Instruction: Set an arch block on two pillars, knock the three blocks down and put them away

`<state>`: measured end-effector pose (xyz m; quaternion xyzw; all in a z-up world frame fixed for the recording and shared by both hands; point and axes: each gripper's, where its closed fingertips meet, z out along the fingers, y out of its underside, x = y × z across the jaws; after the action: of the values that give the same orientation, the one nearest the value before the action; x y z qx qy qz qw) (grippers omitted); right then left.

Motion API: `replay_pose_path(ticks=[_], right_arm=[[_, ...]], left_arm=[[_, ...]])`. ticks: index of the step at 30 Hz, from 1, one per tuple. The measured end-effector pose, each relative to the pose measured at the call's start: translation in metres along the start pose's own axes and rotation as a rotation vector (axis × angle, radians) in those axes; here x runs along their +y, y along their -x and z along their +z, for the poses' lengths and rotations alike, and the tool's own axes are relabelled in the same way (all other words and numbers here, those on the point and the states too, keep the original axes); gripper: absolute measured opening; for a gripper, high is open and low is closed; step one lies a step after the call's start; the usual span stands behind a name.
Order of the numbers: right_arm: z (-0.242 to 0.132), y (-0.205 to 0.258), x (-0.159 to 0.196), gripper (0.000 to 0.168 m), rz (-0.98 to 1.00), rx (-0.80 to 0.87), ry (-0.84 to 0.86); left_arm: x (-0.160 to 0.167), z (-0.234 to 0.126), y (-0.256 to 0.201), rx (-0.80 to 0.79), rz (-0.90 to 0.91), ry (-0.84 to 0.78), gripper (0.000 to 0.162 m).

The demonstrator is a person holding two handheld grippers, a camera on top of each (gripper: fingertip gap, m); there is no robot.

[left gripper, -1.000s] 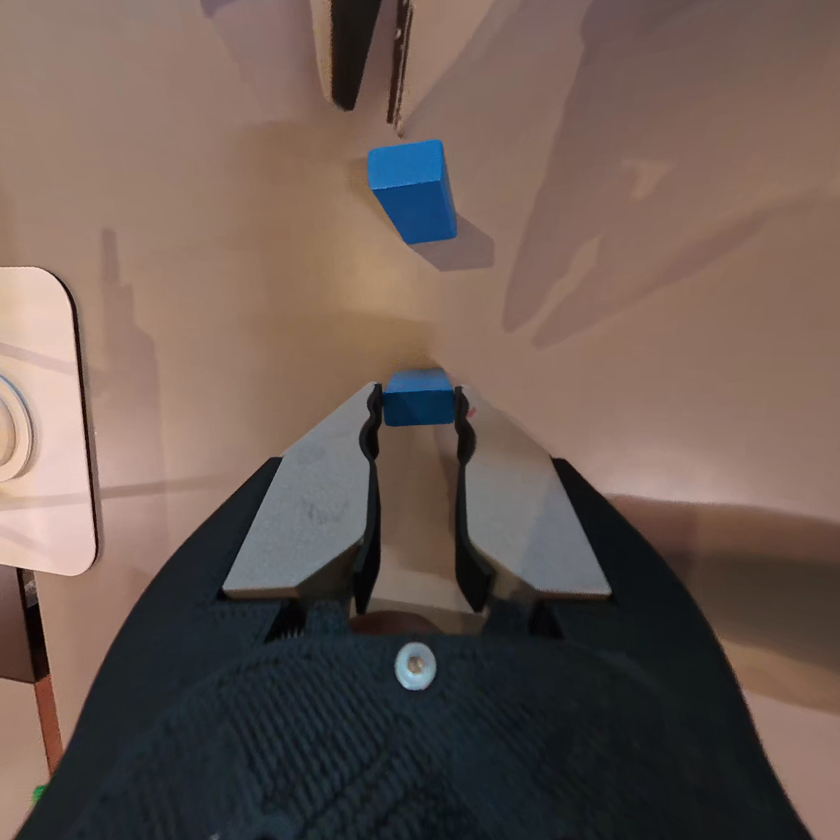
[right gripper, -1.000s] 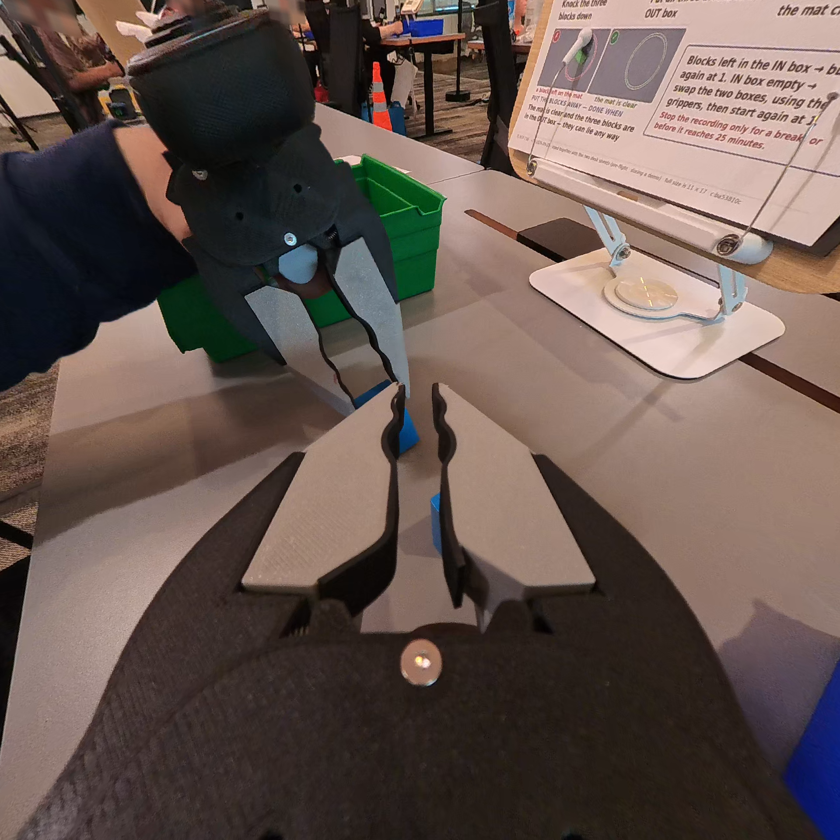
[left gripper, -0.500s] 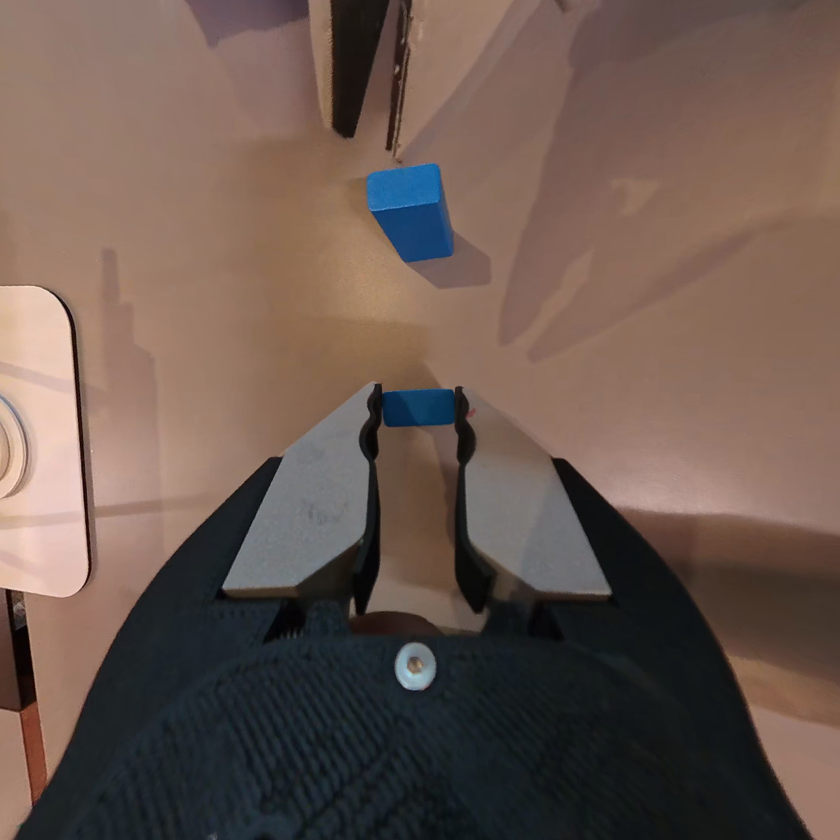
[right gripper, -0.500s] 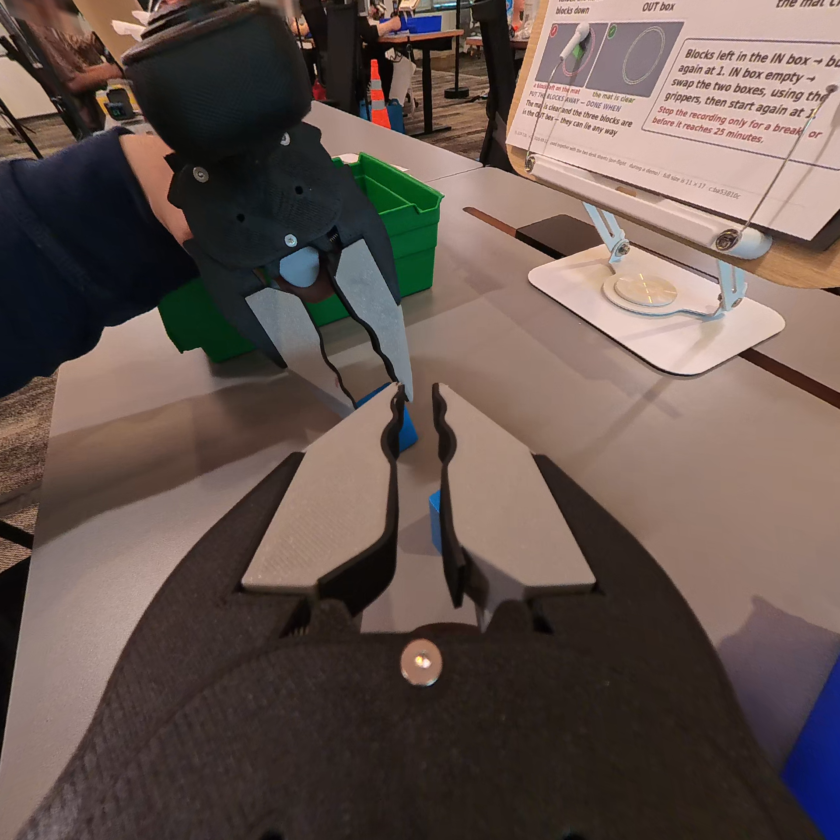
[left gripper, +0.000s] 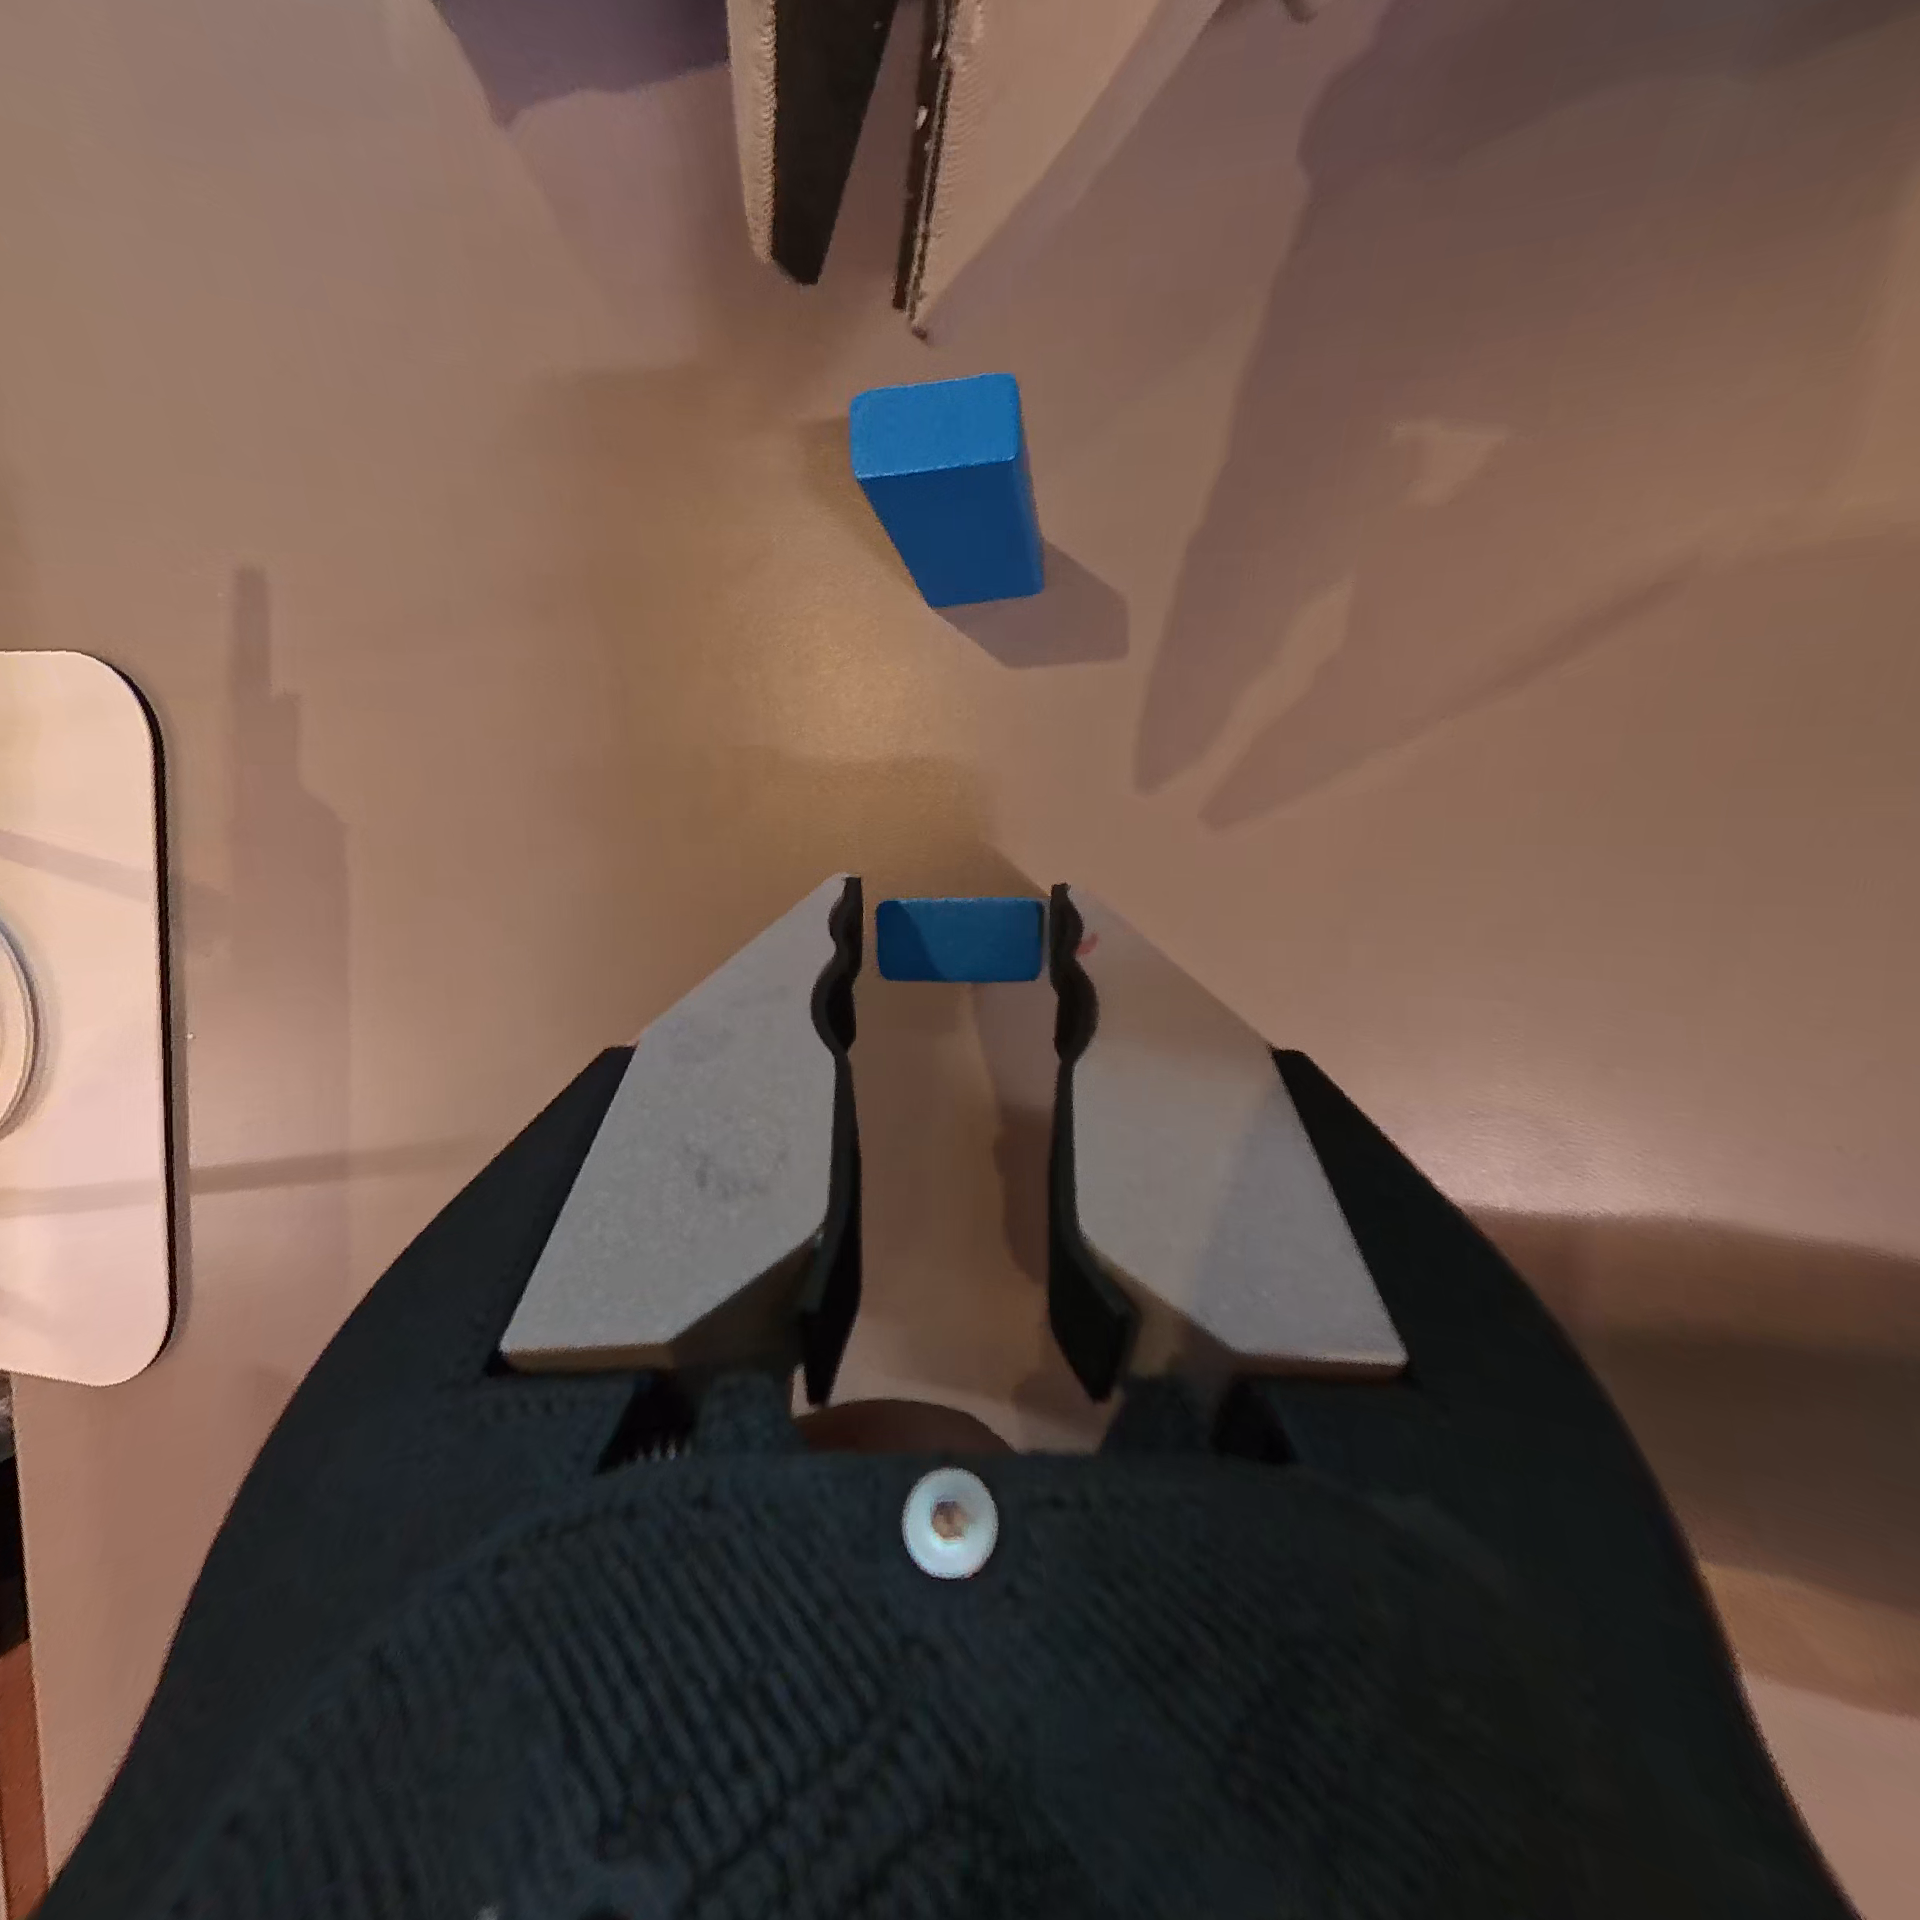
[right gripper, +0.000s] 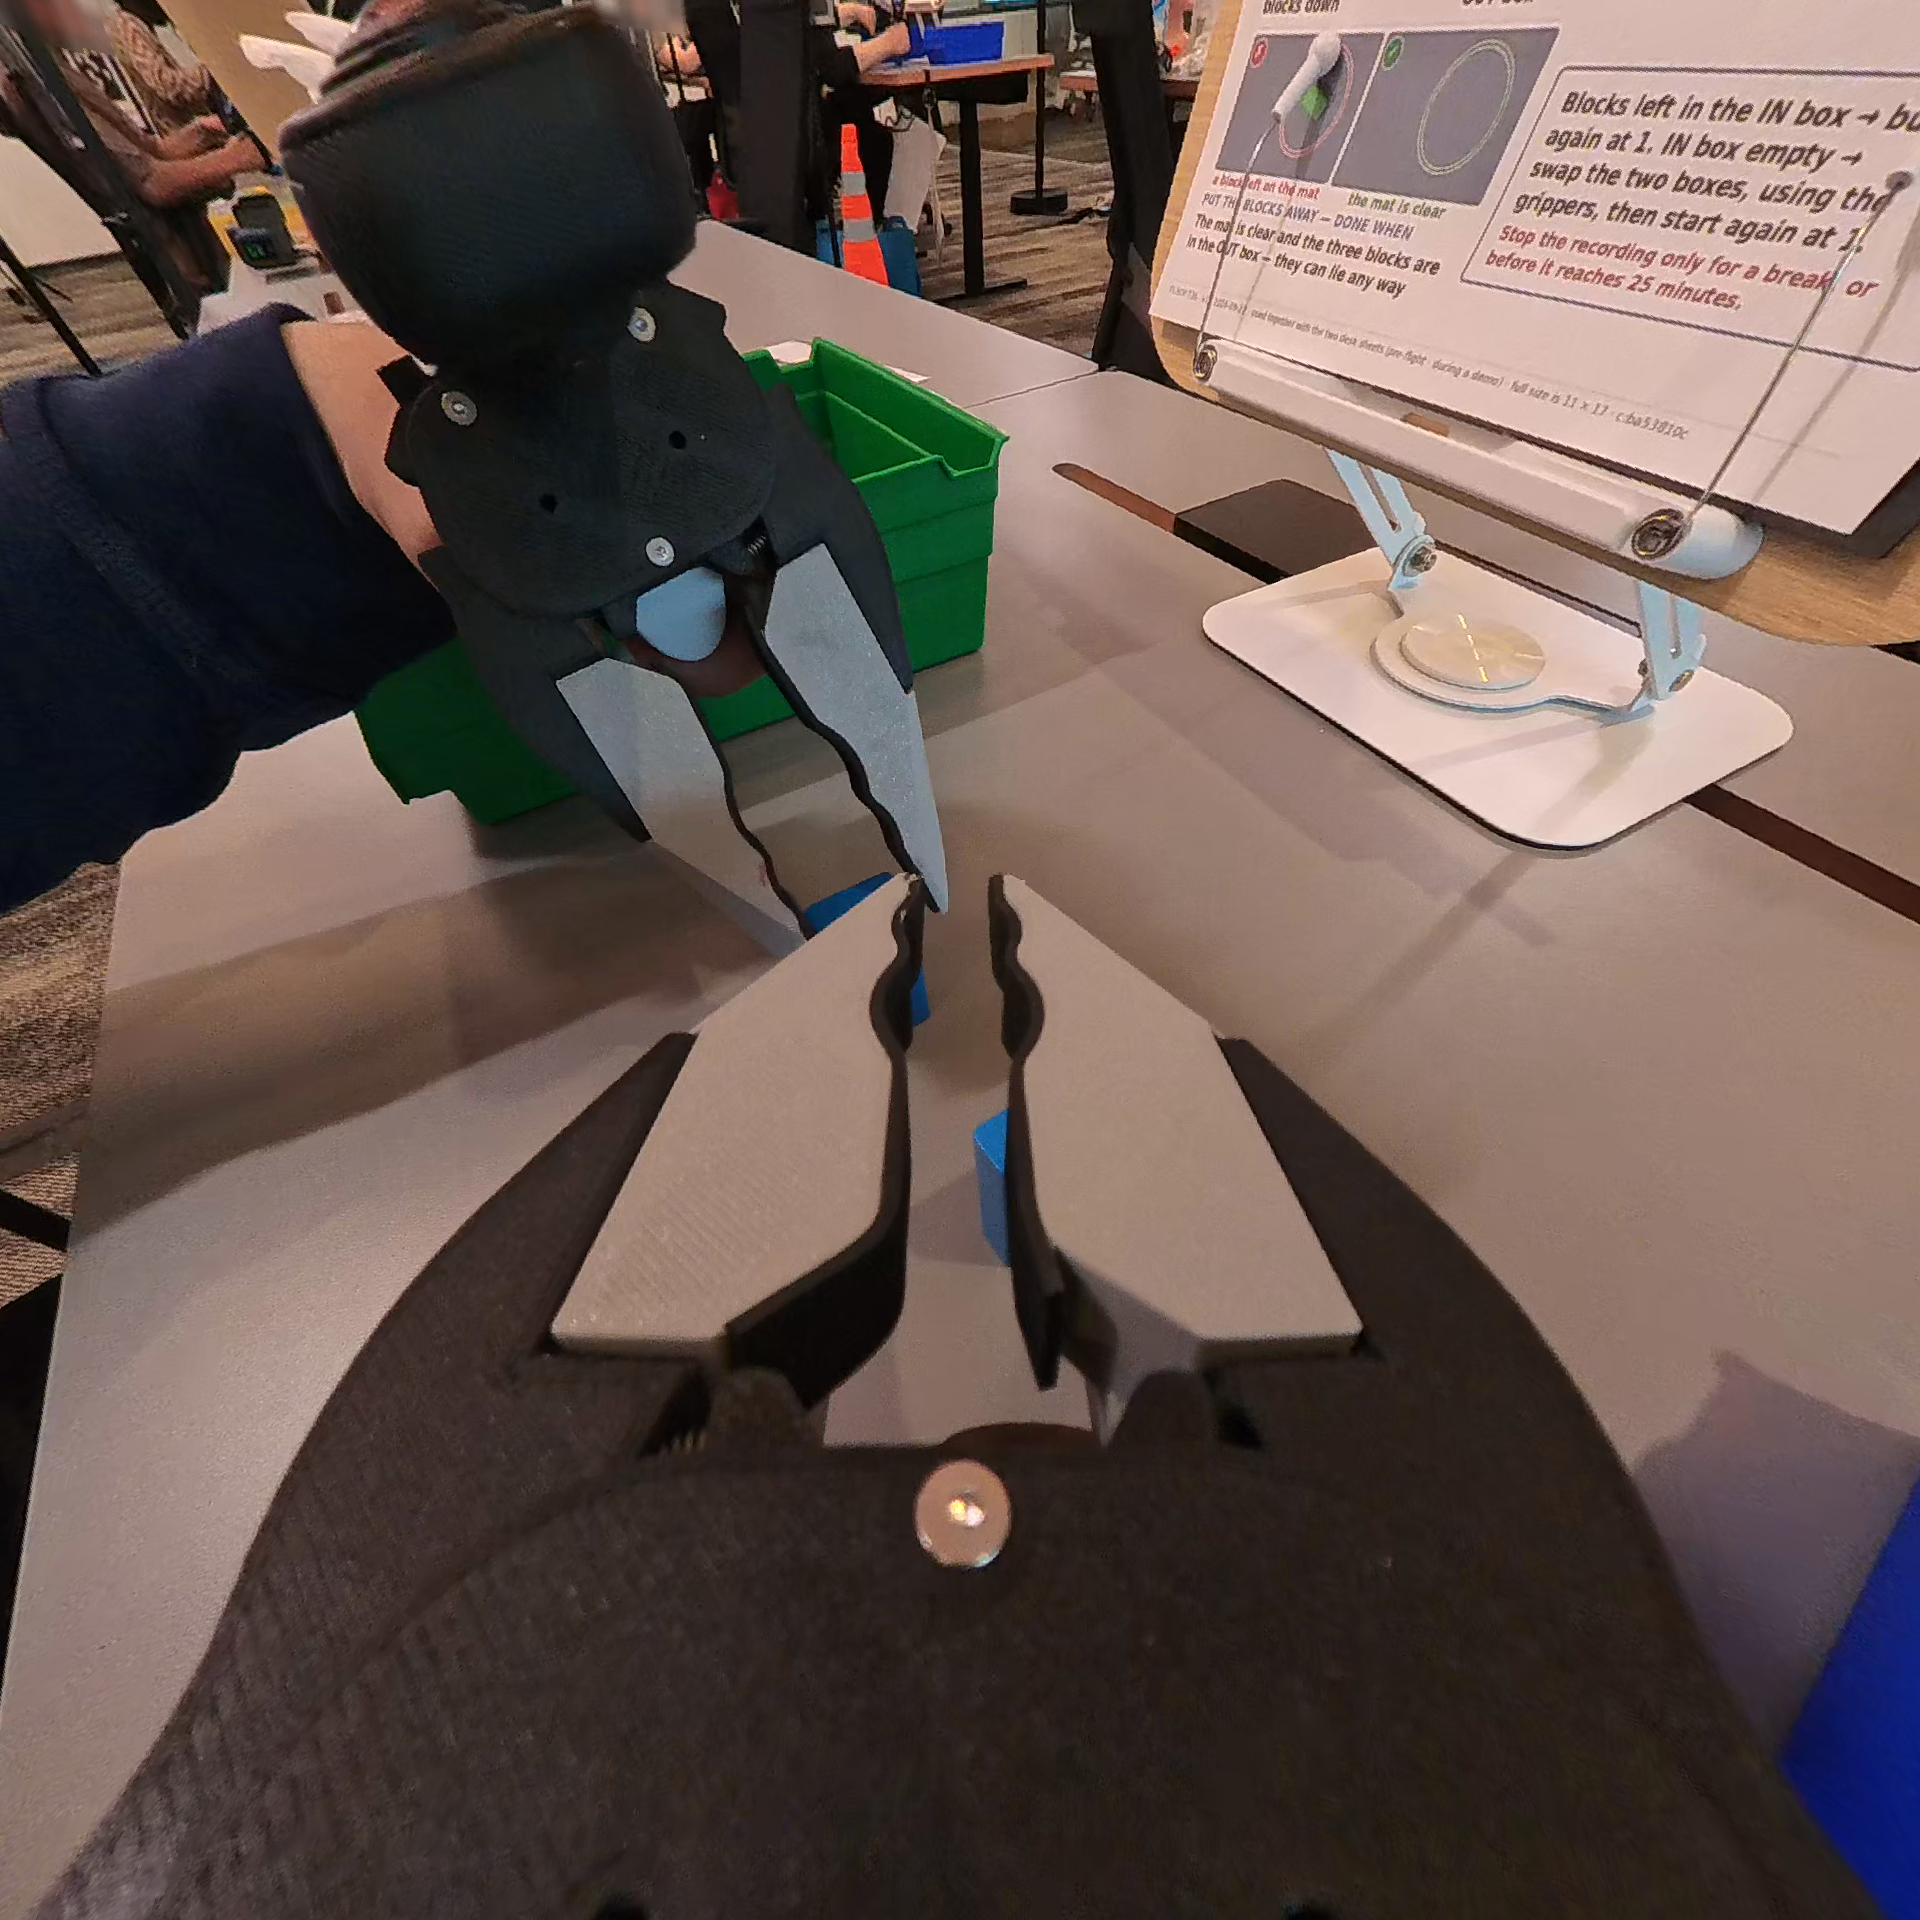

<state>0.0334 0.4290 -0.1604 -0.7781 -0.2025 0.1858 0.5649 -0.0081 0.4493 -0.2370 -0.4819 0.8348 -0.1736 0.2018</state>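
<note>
In the left wrist view a small blue block (left gripper: pixel 958 940) stands on the grey table (left gripper: pixel 1558 831) between the tips of my left gripper (left gripper: pixel 956 935). The jaws stand a sliver off both its sides. A second blue block (left gripper: pixel 940 488) stands upright farther on. In the right wrist view my left gripper (right gripper: pixel 852 904) points down over the first block (right gripper: pixel 844 902). The second block (right gripper: pixel 992 1174) shows between the fingers of my right gripper (right gripper: pixel 951 894), which hovers above it, nearly closed and empty. No arch block is in view.
A green bin (right gripper: pixel 904 488) stands behind my left gripper. A white stand base (right gripper: pixel 1496 707) holds an instruction sheet at the right; the base also shows in the left wrist view (left gripper: pixel 73 1018). A blue edge (right gripper: pixel 1860 1714) shows at the bottom right. The tips of one gripper are about 9 cm away from the tips of the other.
My left gripper's jaws have eased slightly apart from the block they pinched, now set on the table. My right gripper has barely moved.
</note>
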Motion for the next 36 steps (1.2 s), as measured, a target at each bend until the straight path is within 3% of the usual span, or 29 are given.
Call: replay_pose_path(ticks=[11,17,21,24,28,31,36], right_arm=[[-0.001,0.000,-0.001,0.010,0.002,0.000,-0.005],[-0.006,-0.003,-0.008,0.011,-0.001,0.016,-0.043],[-0.011,-0.010,-0.009,0.013,-0.030,0.070,-0.040],[-0.013,-0.017,-0.005,0.012,-0.075,0.140,0.005],[-0.021,-0.043,0.005,0.012,-0.152,0.362,0.099],[-0.028,-0.054,0.016,0.007,-0.196,0.476,0.183],[-0.025,-0.050,0.049,0.000,-0.091,0.422,0.284]], left_arm=[[-0.004,-0.003,0.002,-0.053,0.012,-0.032,0.035],[-0.021,-0.025,-0.002,-0.156,-0.006,-0.122,0.049],[-0.036,-0.066,-0.001,-0.401,-0.201,-0.324,0.039],[-0.017,-0.080,-0.006,-0.549,-0.453,-0.418,0.023],[0.025,-0.063,-0.007,-0.657,-0.651,-0.379,0.005],[0.042,-0.034,-0.006,-0.608,-0.703,-0.315,0.000],[0.051,-0.003,0.001,-0.557,-0.712,-0.243,0.000]])
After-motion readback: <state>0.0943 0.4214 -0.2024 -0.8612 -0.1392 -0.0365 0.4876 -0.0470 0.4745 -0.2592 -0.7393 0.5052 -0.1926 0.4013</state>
